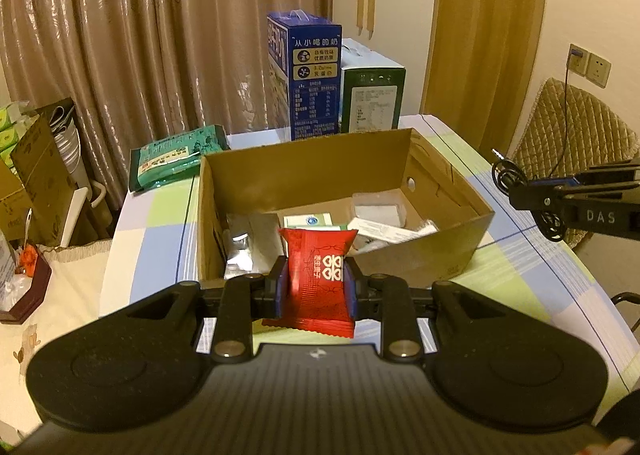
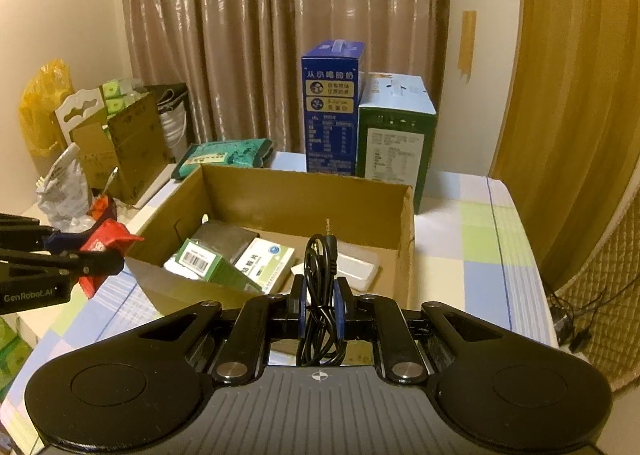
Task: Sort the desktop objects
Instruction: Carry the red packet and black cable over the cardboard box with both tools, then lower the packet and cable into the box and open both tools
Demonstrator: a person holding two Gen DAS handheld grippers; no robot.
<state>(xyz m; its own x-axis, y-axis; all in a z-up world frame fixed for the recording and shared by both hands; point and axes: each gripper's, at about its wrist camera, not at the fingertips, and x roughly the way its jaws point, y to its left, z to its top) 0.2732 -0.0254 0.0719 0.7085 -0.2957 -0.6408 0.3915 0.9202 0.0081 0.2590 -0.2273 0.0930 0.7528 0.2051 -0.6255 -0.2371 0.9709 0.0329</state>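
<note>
Both grippers hang near the cardboard box, the left gripper clenched on a red packet, the right gripper pinching a coiled black cable, seemingly ready to drop them in.

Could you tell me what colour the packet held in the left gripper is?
Red with white print; the packet shows best in the left wrist view.

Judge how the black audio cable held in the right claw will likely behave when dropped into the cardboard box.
The black cable looks floppy: its loops sag below the right claw, so it may uncoil on release. It seems light and thin, so a strand could snag on a finger. It should land softly in the cardboard box.
</note>
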